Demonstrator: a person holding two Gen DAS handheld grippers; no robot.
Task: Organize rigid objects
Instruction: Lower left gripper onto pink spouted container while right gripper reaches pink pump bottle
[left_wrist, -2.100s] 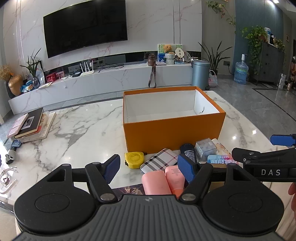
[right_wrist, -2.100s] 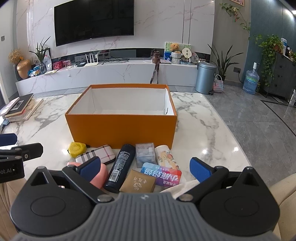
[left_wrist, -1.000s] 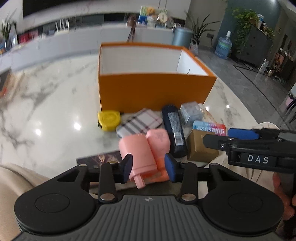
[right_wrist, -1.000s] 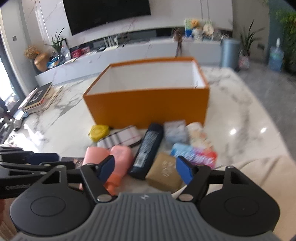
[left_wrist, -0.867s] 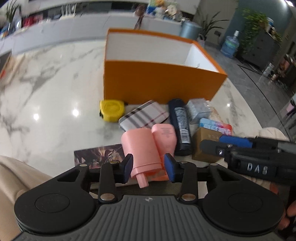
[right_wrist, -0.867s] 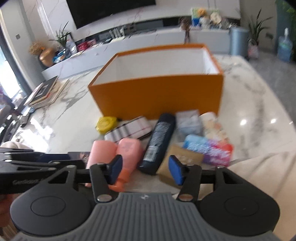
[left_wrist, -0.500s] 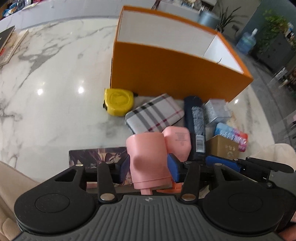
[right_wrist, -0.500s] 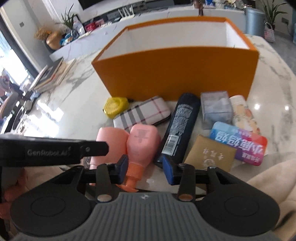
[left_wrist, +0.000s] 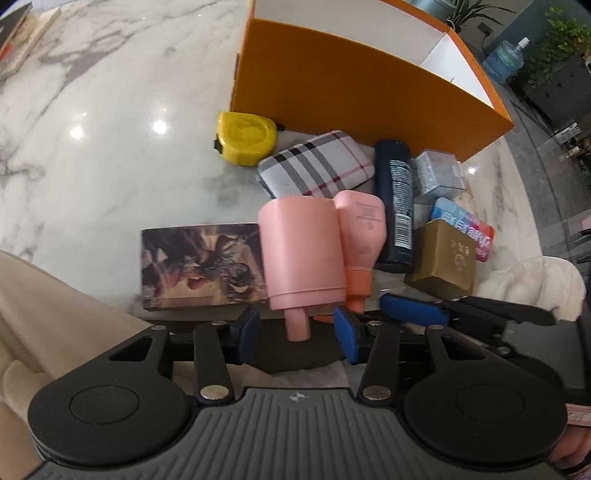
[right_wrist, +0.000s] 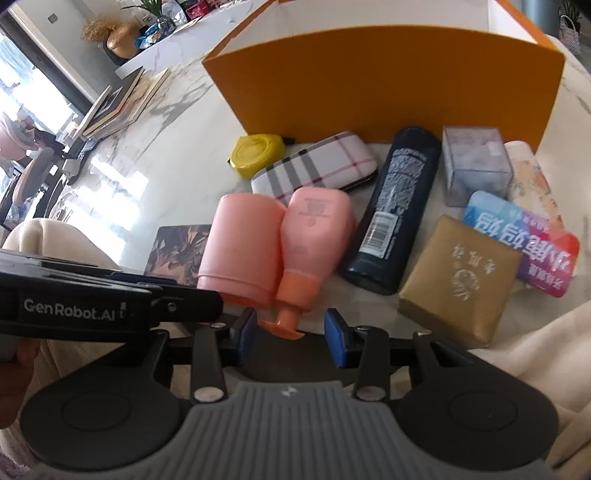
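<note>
Jaws of the left gripper (left_wrist: 298, 334) stood apart, one on each side of the nozzle of the wide pink bottle (left_wrist: 301, 251), with a visible gap on both sides; they had just been opening. Jaws of the right gripper (right_wrist: 291, 338) had just been closing and also stood apart, bracketing the orange cap of the slimmer pink bottle (right_wrist: 314, 225) without pressing on it.

The marble table (left_wrist: 92, 122) filled the left of the left wrist view. The orange box (left_wrist: 354, 85) stood open at the upper centre, and every loose item lay outside it, in front of its near wall. The picture card (left_wrist: 201, 266) lay flat at centre left, touching the wide pink bottle. The two pink bottles lay side by side, touching, nozzles toward the cameras. The plaid case (left_wrist: 316, 166) lay just above them, and the dark bottle (left_wrist: 395, 203) lay just right of the slimmer one. The brown box (right_wrist: 458, 280) sat at centre right of the right wrist view, with the blue-and-red packet (right_wrist: 524, 243) touching its upper edge. The clear cube (right_wrist: 476, 162) sat above that. The yellow tape measure (left_wrist: 245, 136) lay near the box's left corner.
</note>
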